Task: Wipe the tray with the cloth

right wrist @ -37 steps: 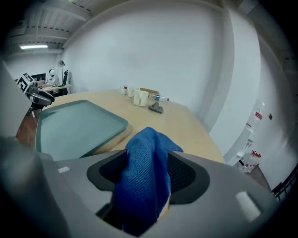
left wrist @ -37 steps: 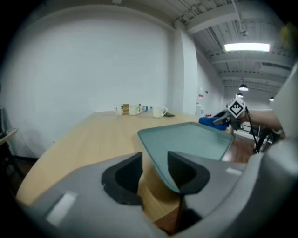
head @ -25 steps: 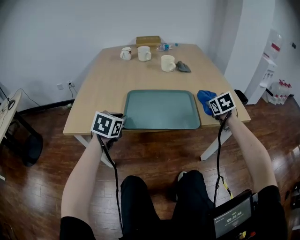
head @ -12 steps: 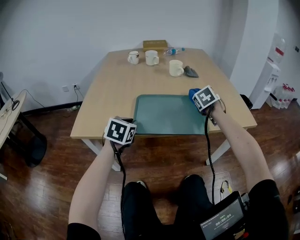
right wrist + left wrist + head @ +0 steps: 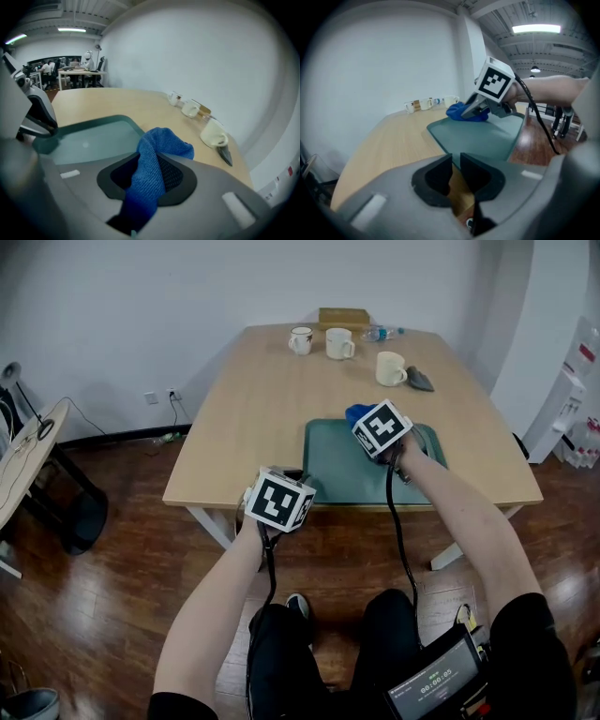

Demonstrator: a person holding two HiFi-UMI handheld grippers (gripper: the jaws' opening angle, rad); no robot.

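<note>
Left tool (image 5: 455, 161), at the near edge of the light wooden worktop (image 5: 253, 399): jaws almost together, just eased slightly apart, nothing between. Right tool (image 5: 152, 165): clamped on the blue woven cloth (image 5: 164, 140), over the far side of the flat teal tray (image 5: 330, 476). I judge the cloth soft, light, best gripped bunched. Whether it touches the tray I cannot tell.

table (image 5: 253, 409): 1 | green tray (image 5: 342, 470): 1 | blue cloth (image 5: 355, 413): 1 | mugs (image 5: 339, 344): 3 (one of them patterned) | plastic bottle (image 5: 380, 333): 1 | brown box (image 5: 343, 317): 1 | dark grey item (image 5: 419, 380) (kind unclear): 1 | left gripper (image 5: 456, 169) + right gripper (image 5: 152, 176): 2 | marker cubes (image 5: 279, 500): 2 | screen unit (image 5: 433, 681): 1
</note>
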